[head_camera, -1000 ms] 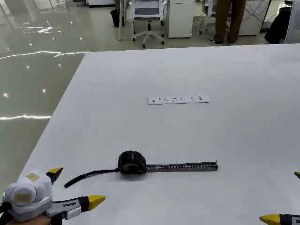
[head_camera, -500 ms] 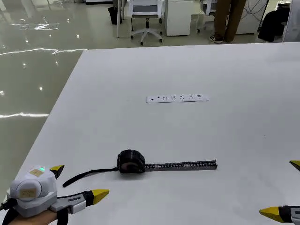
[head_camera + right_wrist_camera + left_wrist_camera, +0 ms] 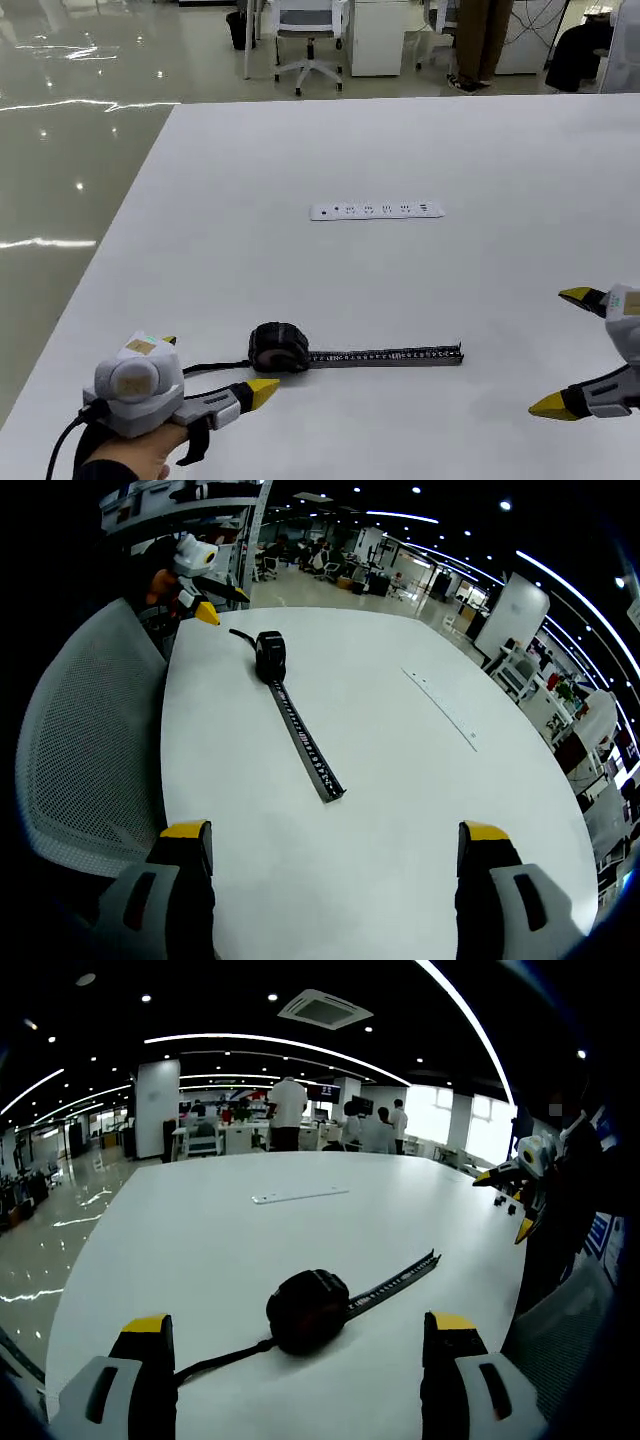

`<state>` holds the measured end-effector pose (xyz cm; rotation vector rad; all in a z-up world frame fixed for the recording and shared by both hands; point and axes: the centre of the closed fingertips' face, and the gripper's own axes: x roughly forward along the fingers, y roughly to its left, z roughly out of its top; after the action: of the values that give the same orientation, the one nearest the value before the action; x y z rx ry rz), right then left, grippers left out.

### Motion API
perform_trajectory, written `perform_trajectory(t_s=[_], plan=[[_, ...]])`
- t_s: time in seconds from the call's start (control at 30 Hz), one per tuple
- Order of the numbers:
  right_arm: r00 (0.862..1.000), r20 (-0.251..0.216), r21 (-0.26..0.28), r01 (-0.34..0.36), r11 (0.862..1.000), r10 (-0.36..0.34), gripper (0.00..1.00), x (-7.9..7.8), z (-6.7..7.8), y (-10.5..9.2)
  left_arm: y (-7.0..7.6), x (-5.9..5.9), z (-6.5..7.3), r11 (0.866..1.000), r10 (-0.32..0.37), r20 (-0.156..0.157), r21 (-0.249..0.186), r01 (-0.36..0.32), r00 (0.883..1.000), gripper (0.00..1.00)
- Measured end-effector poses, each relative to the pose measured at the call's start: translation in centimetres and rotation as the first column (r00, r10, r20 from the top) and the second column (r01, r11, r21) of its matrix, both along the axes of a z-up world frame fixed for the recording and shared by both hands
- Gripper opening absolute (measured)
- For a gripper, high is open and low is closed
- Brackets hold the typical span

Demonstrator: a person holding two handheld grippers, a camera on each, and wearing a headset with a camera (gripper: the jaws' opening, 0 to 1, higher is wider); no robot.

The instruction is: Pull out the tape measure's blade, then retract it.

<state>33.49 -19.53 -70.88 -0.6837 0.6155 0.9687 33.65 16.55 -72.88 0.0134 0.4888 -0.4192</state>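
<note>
From the head view, the black round tape measure (image 3: 279,347) lies on the white worktop (image 3: 300,150) near its front edge. Its dark steel blade (image 3: 385,355) is drawn out flat to the right, and its black wrist strap (image 3: 205,367) trails off to the left. My left gripper (image 3: 215,365) sits low in my hand (image 3: 130,460), its yellow-tipped jaws spread wide. One tip is just beside the case and the other is over the strap, and neither grips anything. My right gripper (image 3: 562,350) hovers at the right edge, jaws wide apart and holding nothing, well clear of the blade's end. A long white power strip (image 3: 376,210) lies farther back on the worktop.

In the left gripper view, my jaws stand wide at either side of the bottom. The tape measure (image 3: 308,1310) rests just ahead, on the line between them, with neither jaw touching it. The blade (image 3: 395,1282) runs away to the right, and the strap (image 3: 225,1360) comes back toward my left jaw. The right gripper (image 3: 505,1203) shows at the far right, held above the worktop.

In the right gripper view, my jaws are again wide and hold nothing. The blade (image 3: 305,740) points toward me, its hooked end (image 3: 333,793) apart from both jaws. The tape measure (image 3: 270,652) sits at the far end, with the left gripper (image 3: 200,590) just beyond it. A grey mesh chair back (image 3: 90,750) stands beside the worktop's edge.
</note>
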Motion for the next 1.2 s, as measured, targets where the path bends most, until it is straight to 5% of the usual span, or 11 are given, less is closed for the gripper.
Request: perform_trajectory(t_s=[0.2, 0.43, 0.5, 0.63, 0.7, 0.9, 1.0, 1.2], plan=[[0.995, -0.06, -0.046, -0.084, 0.995, 0.081, 0.96, 1.1, -1.5, 1.4, -1.0, 1.7, -0.9, 0.997, 0.074, 0.008, 0.011, -0.074, 0.997, 1.0], [0.979, -0.103, -0.066, -0.183, 0.981, 0.176, 0.87, 1.8, -1.7, 2.2, -1.8, 1.8, -1.9, 0.989, 0.145, -0.014, -0.015, -0.146, 0.989, 1.0], [0.969, -0.109, -0.078, -0.229, 0.97, 0.22, 0.83, 2.1, -2.0, 2.3, -2.1, 1.9, -1.1, 0.987, 0.159, 0.036, -0.006, -0.159, 0.987, 1.0], [0.956, -0.134, -0.068, -0.272, 0.96, 0.262, 0.79, 2.5, -2.6, 3.2, -2.1, 1.7, -0.3, 0.977, 0.211, 0.05, -0.021, -0.21, 0.976, 1.0], [0.939, -0.147, -0.079, -0.325, 0.943, 0.311, 0.78, 2.6, -2.9, 3.5, -1.9, 1.6, 0.4, 0.97, 0.241, 0.081, -0.035, -0.239, 0.967, 1.0], [0.916, -0.179, -0.102, -0.38, 0.919, 0.358, 0.65, 3.1, -3.6, 4.5, -2.5, 1.3, -0.1, 0.976, 0.219, 0.093, -0.027, -0.217, 0.971, 1.0], [0.913, -0.202, -0.121, -0.383, 0.916, 0.355, 0.59, 3.2, -4.3, 4.4, -2.6, 1.8, -0.7, 0.98, 0.2, 0.073, -0.009, -0.2, 0.977, 1.0], [0.918, -0.218, -0.13, -0.364, 0.922, 0.331, 0.54, 4.7, -5.5, 5.1, -3.1, 3.8, -1.4, 0.988, 0.157, 0.09, 0.003, -0.157, 0.984, 0.97]])
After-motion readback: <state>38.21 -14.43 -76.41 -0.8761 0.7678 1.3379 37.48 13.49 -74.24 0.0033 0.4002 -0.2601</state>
